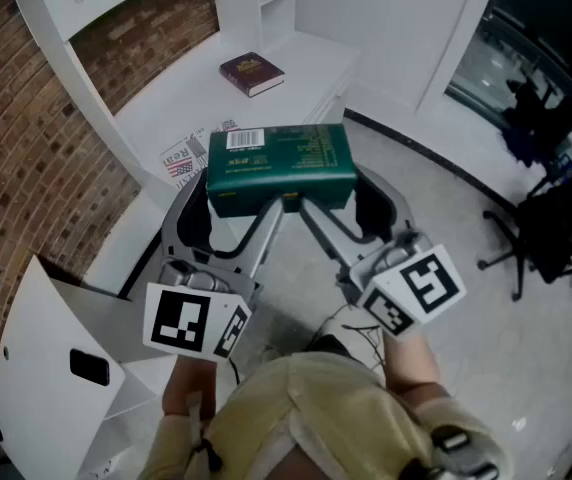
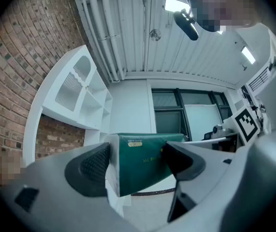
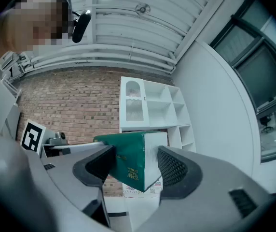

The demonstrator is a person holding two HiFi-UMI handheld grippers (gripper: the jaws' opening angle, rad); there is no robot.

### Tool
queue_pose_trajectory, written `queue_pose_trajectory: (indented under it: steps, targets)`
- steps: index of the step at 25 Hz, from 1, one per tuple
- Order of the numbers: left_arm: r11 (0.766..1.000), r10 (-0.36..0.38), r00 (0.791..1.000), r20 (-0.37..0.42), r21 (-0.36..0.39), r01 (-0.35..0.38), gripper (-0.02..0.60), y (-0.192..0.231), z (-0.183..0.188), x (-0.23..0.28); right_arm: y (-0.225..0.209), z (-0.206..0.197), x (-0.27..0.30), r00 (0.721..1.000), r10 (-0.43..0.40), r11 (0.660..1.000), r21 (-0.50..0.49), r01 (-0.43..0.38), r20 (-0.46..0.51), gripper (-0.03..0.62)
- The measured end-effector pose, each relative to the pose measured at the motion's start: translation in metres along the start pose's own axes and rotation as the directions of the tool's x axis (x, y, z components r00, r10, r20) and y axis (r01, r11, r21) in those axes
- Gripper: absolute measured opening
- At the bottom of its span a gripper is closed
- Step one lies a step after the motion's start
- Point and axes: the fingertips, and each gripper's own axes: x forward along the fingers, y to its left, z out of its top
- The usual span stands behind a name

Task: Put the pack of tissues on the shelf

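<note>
At the front edge of the white shelf (image 1: 166,98), the pack of tissues (image 1: 281,166) is held clear of every surface, carried between two tools. The pack is a dark green rectangular block with white end faces. Its top face carries a white barcode label (image 1: 246,139) near the left corner and rows of gold print; none of this text is legible, and the gold lettering seen on the side in both gripper views is also too small to read. The left hand-held gripper (image 2: 137,162) stands wide, with one ribbed pad against a white end face and the other against a green face, clamping the pack. The right hand-held gripper (image 3: 135,164) is spread equally wide and clamps the opposite end in the same manner. Each tool bears a cube with black-and-white square markers: left cube (image 1: 194,320), right cube (image 1: 416,288). On the shelf behind the pack lies a dark red book (image 1: 251,73) with gold lettering that cannot be read. A printed paper (image 1: 184,156) with a stars-and-stripes graphic lies just beside the pack in the head view; its bold heading cannot be read with confidence. A brick wall (image 1: 26,168) stands to the left.
</note>
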Motion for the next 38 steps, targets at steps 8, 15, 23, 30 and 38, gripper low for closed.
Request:
queue_pose_trajectory:
  steps: [8,15,23,30,38]
  targets:
    - [0.999,0.036,0.999,0.011,-0.001,-0.036,0.349,0.002,-0.017,0.006,-0.010,-0.016,0.006,0.999,0.033,0.999,0.008,-0.034,0.009,0.291]
    - [0.997,0.078,0.997,-0.018,-0.024,-0.078,0.348,-0.022,-0.017,0.057,-0.067,-0.005,0.002,0.997,0.069,0.997,0.032,-0.069,-0.016,0.291]
    - [0.991,0.130,0.991,-0.012,-0.027,-0.130,0.348,-0.052,-0.019,0.093,-0.118,-0.003,-0.014,0.992,0.129,0.987,0.093,-0.128,-0.006,0.270]
    - [0.989,0.144,0.989,-0.033,-0.015,-0.144,0.348,-0.069,-0.025,0.117,-0.147,-0.007,-0.021,0.991,0.134,0.984,0.118,-0.132,-0.007,0.270]
    - [0.991,0.125,0.992,-0.014,-0.046,-0.126,0.348,-0.059,-0.031,0.146,-0.170,-0.017,-0.006,0.996,0.088,0.985,0.149,-0.084,-0.018,0.270]
